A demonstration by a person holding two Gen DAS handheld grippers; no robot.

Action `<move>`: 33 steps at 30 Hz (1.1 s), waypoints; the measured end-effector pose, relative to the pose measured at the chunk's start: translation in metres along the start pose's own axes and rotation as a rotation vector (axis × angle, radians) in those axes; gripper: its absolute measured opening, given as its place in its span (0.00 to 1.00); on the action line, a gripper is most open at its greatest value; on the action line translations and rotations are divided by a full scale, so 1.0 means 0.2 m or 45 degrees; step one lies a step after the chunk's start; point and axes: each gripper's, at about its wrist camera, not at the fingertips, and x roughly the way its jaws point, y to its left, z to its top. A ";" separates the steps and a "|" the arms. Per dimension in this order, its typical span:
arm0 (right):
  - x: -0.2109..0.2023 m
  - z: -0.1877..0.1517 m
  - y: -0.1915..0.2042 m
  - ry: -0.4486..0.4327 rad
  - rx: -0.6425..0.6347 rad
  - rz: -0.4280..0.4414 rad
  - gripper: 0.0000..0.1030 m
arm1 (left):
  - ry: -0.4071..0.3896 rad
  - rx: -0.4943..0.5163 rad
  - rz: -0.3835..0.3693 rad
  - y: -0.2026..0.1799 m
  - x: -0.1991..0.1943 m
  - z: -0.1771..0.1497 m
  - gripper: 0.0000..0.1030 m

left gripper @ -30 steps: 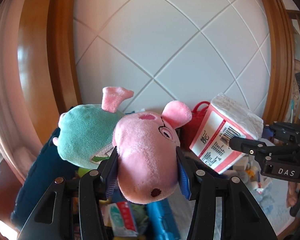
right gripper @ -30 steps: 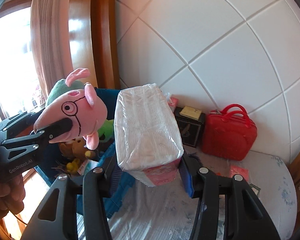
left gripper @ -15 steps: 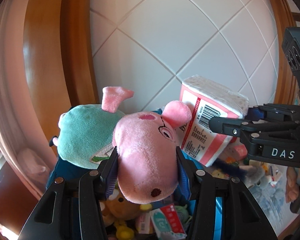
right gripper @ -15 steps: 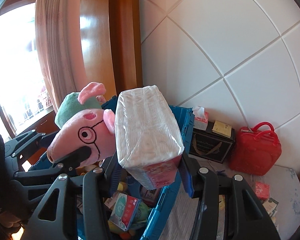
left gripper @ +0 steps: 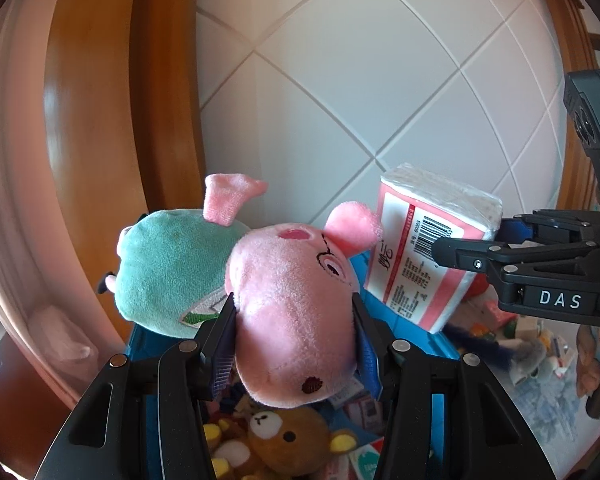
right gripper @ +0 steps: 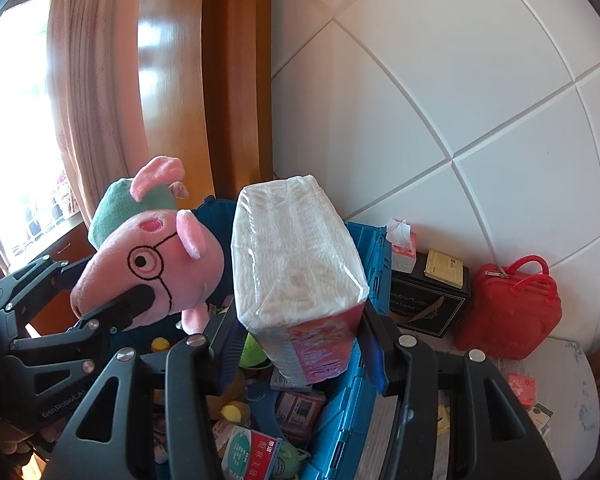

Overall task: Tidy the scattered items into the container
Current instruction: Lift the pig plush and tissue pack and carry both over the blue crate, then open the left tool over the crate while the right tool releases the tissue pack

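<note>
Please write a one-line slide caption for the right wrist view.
Right tool holds a tissue pack over the blue crate.

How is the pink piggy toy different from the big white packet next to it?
The pig plush is soft, rounded and fuzzy pink with a green body; the tissue pack is a boxy block in shiny clear wrap, white with pink-red print. The left gripper pinches the pig's snout; the right gripper clamps the pack's end. Both are held above the blue crate.
</note>
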 end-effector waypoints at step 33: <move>0.46 0.17 -0.10 0.020 0.049 -0.042 0.48 | 0.031 0.028 -0.047 0.32 0.62 0.13 0.51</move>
